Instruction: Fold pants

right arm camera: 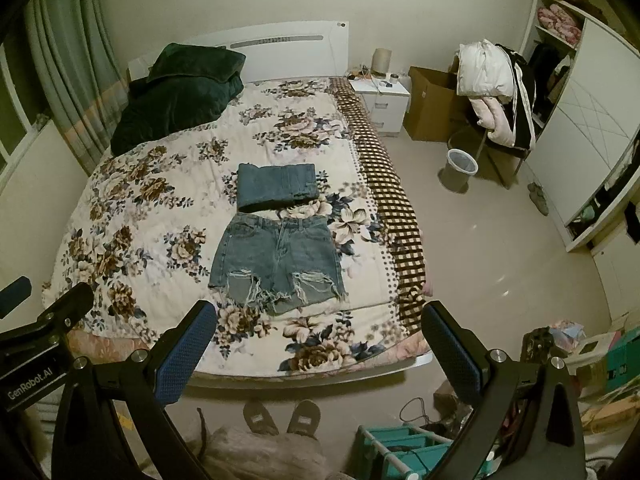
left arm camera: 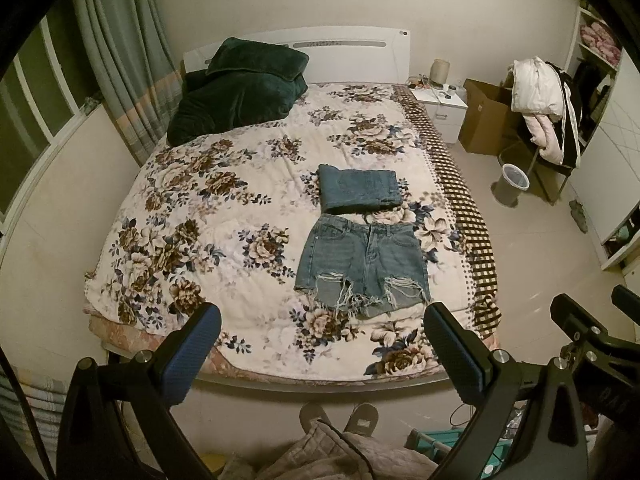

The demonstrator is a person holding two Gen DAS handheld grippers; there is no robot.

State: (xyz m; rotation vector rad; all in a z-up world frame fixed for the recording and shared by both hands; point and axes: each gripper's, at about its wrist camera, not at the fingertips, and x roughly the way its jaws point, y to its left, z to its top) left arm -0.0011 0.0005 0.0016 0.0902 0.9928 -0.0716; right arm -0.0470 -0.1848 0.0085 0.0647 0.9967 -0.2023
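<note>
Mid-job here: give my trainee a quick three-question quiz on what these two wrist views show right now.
1. True or false: the denim shorts lie spread flat on the bed.
2. What sits just beyond the shorts' waistband?
3. Are the jaws of the left gripper and right gripper: A) shut on denim, B) open and empty?

Key:
1. True.
2. A folded denim garment.
3. B.

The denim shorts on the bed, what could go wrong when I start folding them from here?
The frayed hem threads of the denim shorts could snag on a gripper finger. The folded jeans lie just beyond the waistband, so a fold toward them might bump or cover that stack. Both the left gripper and right gripper hang open off the bed, so neither holds fabric.
</note>
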